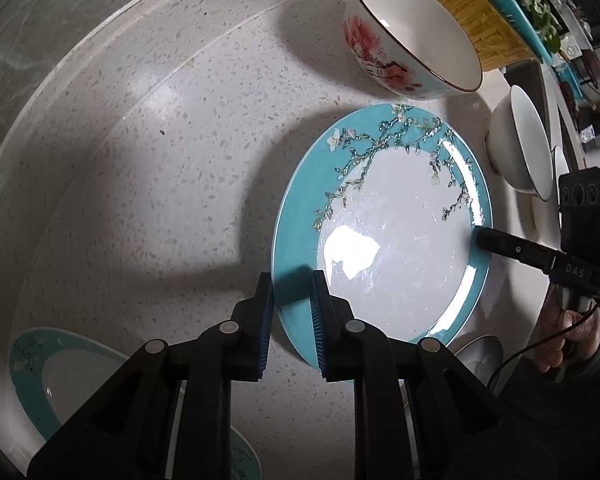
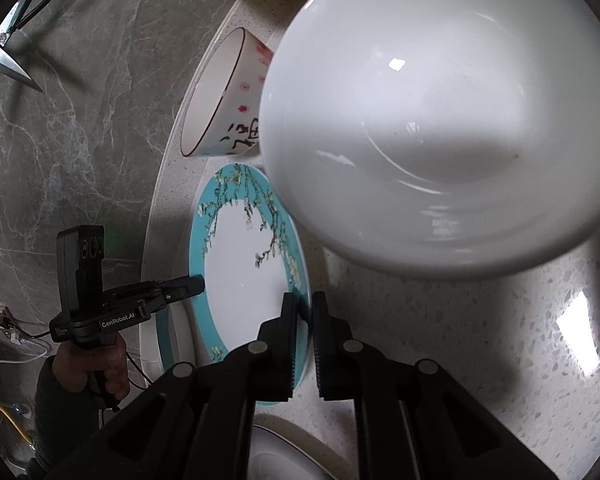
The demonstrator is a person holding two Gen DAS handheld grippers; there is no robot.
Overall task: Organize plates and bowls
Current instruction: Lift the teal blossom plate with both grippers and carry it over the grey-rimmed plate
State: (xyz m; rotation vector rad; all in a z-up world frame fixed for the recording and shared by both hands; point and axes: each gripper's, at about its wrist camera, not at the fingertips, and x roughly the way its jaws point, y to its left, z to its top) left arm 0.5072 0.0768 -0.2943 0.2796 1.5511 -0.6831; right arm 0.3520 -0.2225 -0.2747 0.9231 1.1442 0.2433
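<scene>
item: turquoise blossom plate (image 1: 384, 216), glazed ceramic, on speckled counter (image 1: 160, 184) near flowered bowl (image 1: 412, 32). judged rigid, slick, breakable, moderately heavy. hold point: rim only. left gripper (image 1: 292, 312) pinched the near rim; right gripper (image 2: 304, 332) pinched the opposite rim.
</scene>
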